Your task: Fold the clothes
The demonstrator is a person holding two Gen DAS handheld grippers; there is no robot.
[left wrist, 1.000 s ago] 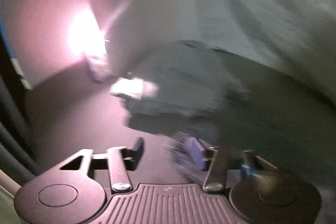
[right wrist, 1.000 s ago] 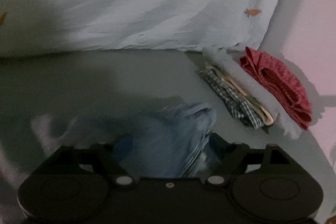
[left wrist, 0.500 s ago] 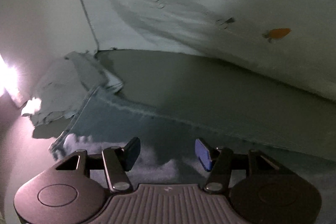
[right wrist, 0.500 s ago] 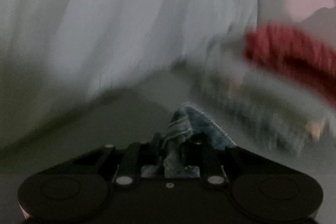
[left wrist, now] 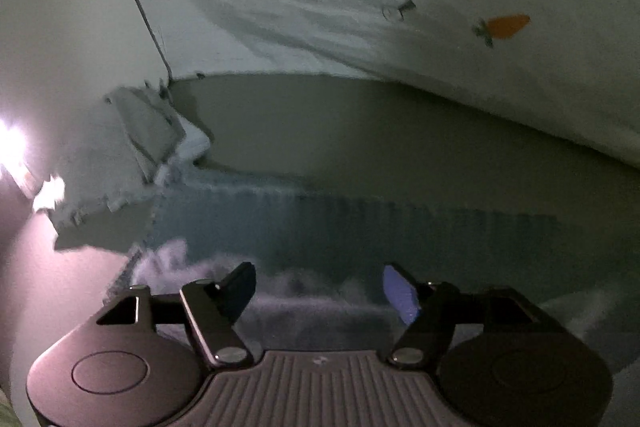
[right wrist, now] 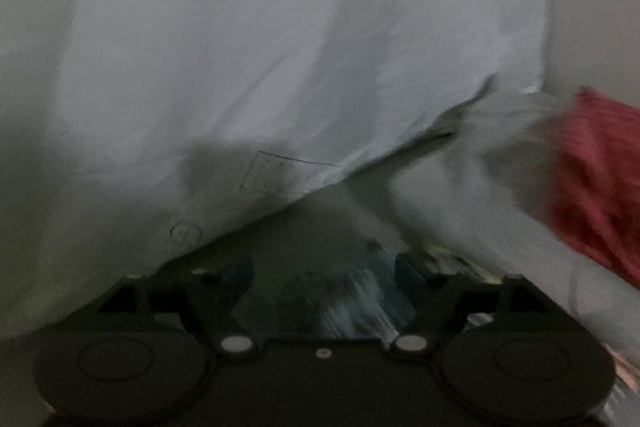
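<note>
Blue jeans [left wrist: 360, 227] lie spread flat on the grey surface [left wrist: 360, 131]. My left gripper [left wrist: 320, 287] hovers over their near edge, its jaws opening, with denim below them and nothing pinched. In the blurred right wrist view, a bunch of denim [right wrist: 352, 303] sits loose between the fingers of my right gripper [right wrist: 324, 279]. Its jaws are opening and the pads stand apart from the cloth.
A white sheet with orange carrot prints [left wrist: 400, 7] rises behind the surface and also fills the right wrist view, sheet [right wrist: 260, 47]. A white cloth [left wrist: 140, 131] lies at the left. A red garment [right wrist: 596, 179] on pale folded clothes [right wrist: 500, 179] lies at the right.
The left gripper swung over the jeans, which now lie flat, and its jaws widened. The right gripper was clamped on bunched denim half a second ago and has let go, nearer the red garment.
</note>
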